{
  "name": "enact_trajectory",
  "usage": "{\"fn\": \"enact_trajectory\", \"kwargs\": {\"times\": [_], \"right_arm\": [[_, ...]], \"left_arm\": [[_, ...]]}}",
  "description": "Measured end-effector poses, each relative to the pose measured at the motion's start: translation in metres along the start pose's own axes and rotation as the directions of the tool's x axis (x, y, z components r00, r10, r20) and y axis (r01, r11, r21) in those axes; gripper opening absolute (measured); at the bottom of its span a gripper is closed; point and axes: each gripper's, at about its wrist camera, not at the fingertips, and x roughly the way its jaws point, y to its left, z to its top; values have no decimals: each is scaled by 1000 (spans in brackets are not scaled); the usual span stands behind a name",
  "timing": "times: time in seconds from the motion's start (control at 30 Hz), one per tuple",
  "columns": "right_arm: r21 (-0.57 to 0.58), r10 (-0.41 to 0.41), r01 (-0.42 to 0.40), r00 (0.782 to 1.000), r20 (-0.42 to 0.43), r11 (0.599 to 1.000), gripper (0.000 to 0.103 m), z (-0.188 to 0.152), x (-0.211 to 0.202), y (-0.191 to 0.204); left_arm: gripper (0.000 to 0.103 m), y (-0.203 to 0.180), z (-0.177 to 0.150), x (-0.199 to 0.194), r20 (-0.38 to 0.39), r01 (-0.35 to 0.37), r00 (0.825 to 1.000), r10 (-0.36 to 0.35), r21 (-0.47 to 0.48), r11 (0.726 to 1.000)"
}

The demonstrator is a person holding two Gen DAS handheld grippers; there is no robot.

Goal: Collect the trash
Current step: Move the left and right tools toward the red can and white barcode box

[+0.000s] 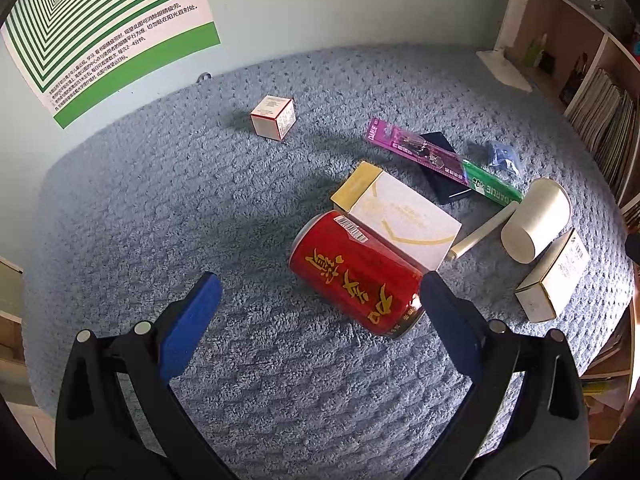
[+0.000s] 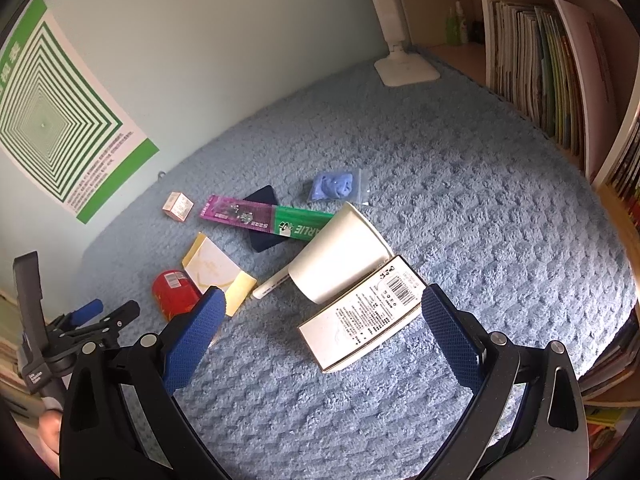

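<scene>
Red cylindrical drink can [image 1: 357,274] lies on its side on nubby blue carpet [image 1: 180,208], near left gripper [image 1: 320,300], spread wide; right gripper [image 2: 323,308], equally wide, hovers over a rectangular white carton [image 2: 362,314].

Each claw [image 1: 320,280] [image 2: 322,300] has black arms, silver rivets and textured blue pads [image 2: 192,340].

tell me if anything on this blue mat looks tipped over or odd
Two things lie on their sides: the red can, resting against the white and gold box, and the white paper cup, tipped beside the barcode box. No spill shows. Both grippers are open and empty.
</scene>
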Motion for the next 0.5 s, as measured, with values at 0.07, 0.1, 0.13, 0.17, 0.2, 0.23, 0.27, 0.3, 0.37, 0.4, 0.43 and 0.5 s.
{"fn": "enact_trajectory", "kwargs": {"times": [0.07,0.1,0.13,0.17,0.2,0.23,0.27,0.3,0.37,0.4,0.43,0.5], "right_arm": [[2,-1,1,1000,-5,1000,97,3,2,-1],[3,-1,1,1000,-7,1000,97,3,2,-2],[5,0,0,1000,-9,1000,97,3,3,-2],[7,0,0,1000,-11,1000,97,2,4,-3],[9,0,0,1000,-14,1000,97,3,5,-4],[10,0,0,1000,-18,1000,97,4,6,-5],[11,-1,1,1000,-20,1000,97,3,7,-6],[11,-2,2,1000,-23,1000,97,4,8,-6],[9,-3,3,1000,-28,1000,97,5,9,-7],[6,-3,3,1000,-29,1000,97,5,10,-7],[5,-3,3,1000,-30,1000,97,5,10,-7],[4,-3,3,1000,-30,1000,97,6,10,-8]], "left_arm": [[97,0,1,2,-3,3,1000,-3,-1,1000],[97,1,2,2,-5,5,1000,-5,-1,1000],[97,1,3,3,-7,6,1000,-6,-1,1000],[97,1,3,4,-9,4,1000,-4,-1,1000],[97,1,4,5,-11,4,1000,-4,-1,1000],[97,1,4,6,-13,6,1000,-6,-2,1000],[97,1,4,7,-16,8,1000,-8,-3,1000],[97,2,4,8,-18,10,1000,-11,-4,1000],[97,2,5,9,-21,14,1000,-14,-7,1000],[97,2,5,10,-22,15,1000,-15,-8,1000],[97,2,5,11,-24,17,1000,-18,-9,1000],[97,2,5,11,-25,18,1000,-19,-9,1000]]}}
